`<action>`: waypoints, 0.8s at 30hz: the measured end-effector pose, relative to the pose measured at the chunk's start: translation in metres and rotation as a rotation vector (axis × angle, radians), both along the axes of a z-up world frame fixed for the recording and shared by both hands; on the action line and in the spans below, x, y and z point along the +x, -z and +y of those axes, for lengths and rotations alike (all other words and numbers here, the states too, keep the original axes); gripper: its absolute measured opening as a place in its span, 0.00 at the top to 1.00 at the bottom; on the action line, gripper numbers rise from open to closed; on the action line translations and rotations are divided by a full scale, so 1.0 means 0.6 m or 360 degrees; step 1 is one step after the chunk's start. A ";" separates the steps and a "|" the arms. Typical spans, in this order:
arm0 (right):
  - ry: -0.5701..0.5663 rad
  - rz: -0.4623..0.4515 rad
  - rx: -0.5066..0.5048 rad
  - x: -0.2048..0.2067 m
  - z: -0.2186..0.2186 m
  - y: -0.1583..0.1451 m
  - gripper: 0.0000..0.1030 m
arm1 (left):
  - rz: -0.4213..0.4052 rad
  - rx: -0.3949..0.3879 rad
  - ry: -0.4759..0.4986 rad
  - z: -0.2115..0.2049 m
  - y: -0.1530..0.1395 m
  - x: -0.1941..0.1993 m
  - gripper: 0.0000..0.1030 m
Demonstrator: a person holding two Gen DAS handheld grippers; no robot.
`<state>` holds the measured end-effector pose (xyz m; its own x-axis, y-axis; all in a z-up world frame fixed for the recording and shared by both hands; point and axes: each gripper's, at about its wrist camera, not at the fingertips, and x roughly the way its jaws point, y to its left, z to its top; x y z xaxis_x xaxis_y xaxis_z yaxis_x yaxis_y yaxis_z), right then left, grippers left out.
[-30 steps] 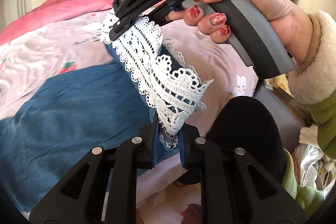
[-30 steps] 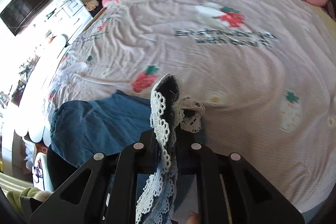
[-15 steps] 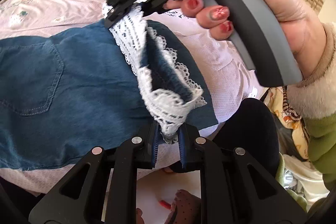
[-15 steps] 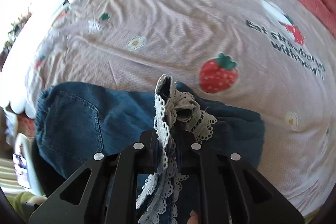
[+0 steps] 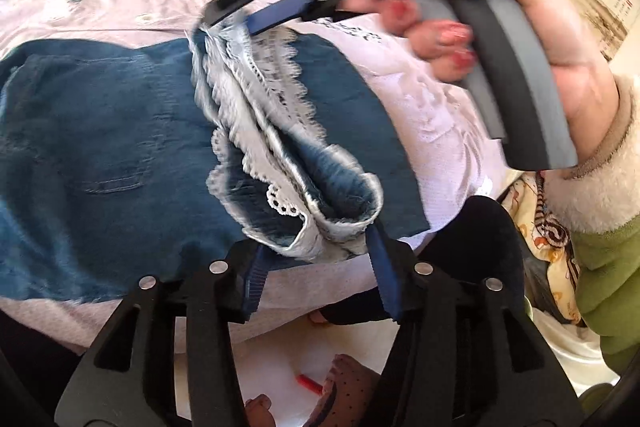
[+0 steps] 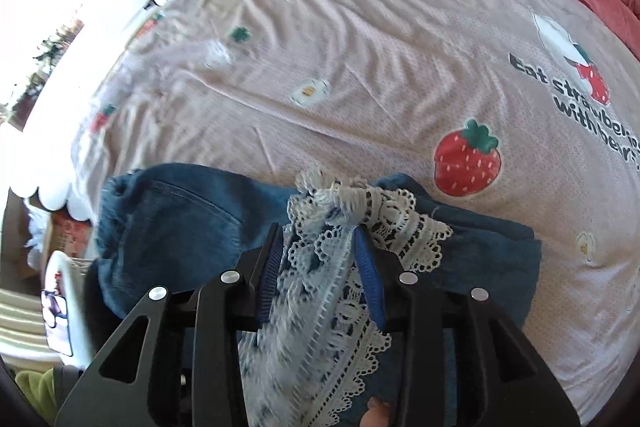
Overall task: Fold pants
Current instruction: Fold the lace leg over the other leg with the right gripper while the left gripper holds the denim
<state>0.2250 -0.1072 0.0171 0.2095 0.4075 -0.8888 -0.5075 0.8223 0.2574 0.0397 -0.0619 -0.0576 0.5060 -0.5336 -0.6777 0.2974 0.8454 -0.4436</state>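
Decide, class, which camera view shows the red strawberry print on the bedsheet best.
The right wrist view: the strawberry print sits sharp and whole on the bedsheet, just beyond the jeans. The left wrist view shows none of it; there the sheet is mostly hidden behind the jeans, the lace hem and the right hand-held gripper.

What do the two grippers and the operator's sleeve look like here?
Both grippers are black plastic with triangular cut-outs, silver screws and blue ribbed pads: the left gripper and the right gripper. The right one has a grey handle. The hand has red nail polish; the sleeve is green with a cream fleece cuff.
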 end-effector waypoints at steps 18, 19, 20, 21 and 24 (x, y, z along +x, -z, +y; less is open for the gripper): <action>-0.0071 -0.0248 -0.0016 0.020 -0.043 -0.018 0.55 | -0.0202 0.0200 -0.0138 0.033 -0.086 -0.012 0.40; -0.0091 -0.0241 -0.0011 0.022 -0.038 -0.014 0.55 | -0.0201 0.0209 -0.0134 0.027 -0.086 -0.006 0.40; -0.0109 -0.0235 -0.0008 0.024 -0.032 -0.010 0.55 | -0.0211 0.0223 -0.0130 0.022 -0.087 -0.001 0.40; -0.0125 -0.0229 -0.0010 0.026 -0.027 -0.006 0.55 | -0.0216 0.0241 -0.0126 0.018 -0.087 0.003 0.40; -0.0195 -0.0230 -0.0108 0.026 -0.006 0.012 0.55 | -0.0221 0.0277 -0.0119 0.003 -0.085 0.013 0.40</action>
<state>0.2404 -0.1108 0.0100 0.2894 0.3777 -0.8795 -0.6323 0.7653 0.1207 0.0473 -0.0602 -0.0068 0.6346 -0.3723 -0.6773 0.2789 0.9276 -0.2487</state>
